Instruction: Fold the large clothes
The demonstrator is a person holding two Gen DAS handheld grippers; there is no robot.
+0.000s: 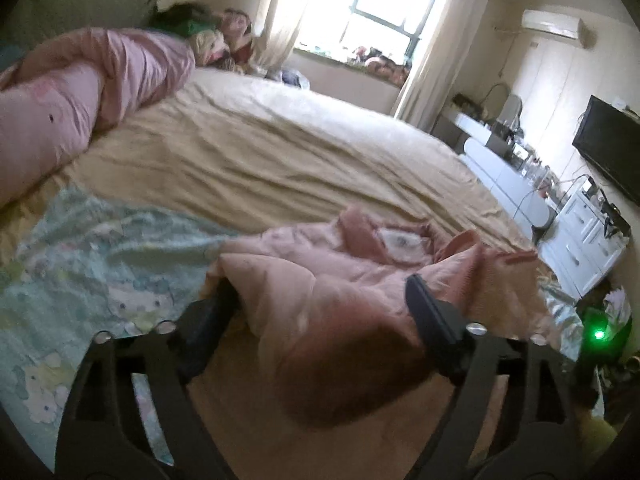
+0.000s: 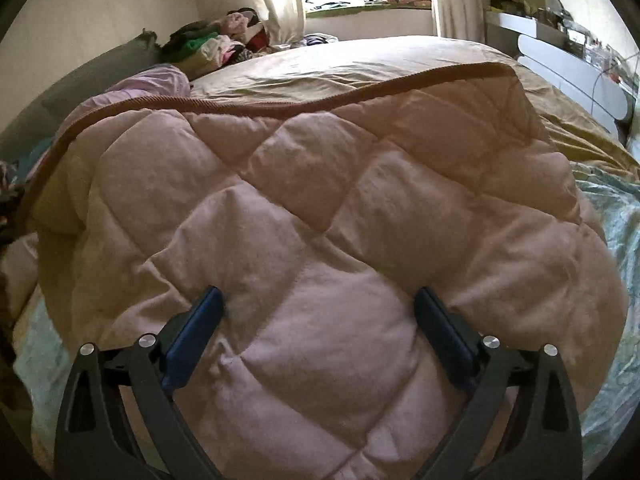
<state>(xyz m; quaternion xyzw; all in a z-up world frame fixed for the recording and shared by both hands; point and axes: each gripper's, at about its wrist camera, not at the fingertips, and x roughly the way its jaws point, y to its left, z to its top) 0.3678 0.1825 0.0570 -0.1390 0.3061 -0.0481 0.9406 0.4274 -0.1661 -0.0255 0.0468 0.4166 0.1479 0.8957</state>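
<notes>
A pink quilted jacket [image 2: 320, 208] with a brown ribbed hem lies bunched on the bed and fills the right wrist view. My right gripper [image 2: 320, 300] is open, its jaws wide apart, with a puffy fold of the jacket bulging between them. In the left wrist view the same jacket [image 1: 340, 264] lies crumpled, its inner label showing. My left gripper [image 1: 320, 284] is open, with a fold of the jacket between its fingers; the left fingertip [image 1: 226, 292] is partly hidden under cloth.
A tan bedspread [image 1: 260, 148] covers the bed, with a pale green patterned blanket [image 1: 88, 256] at the near left. A pink pillow [image 1: 60, 104] and a clothes pile [image 2: 216, 44] lie near the headboard. White drawers [image 1: 576, 236] and a TV [image 1: 612, 144] stand at right.
</notes>
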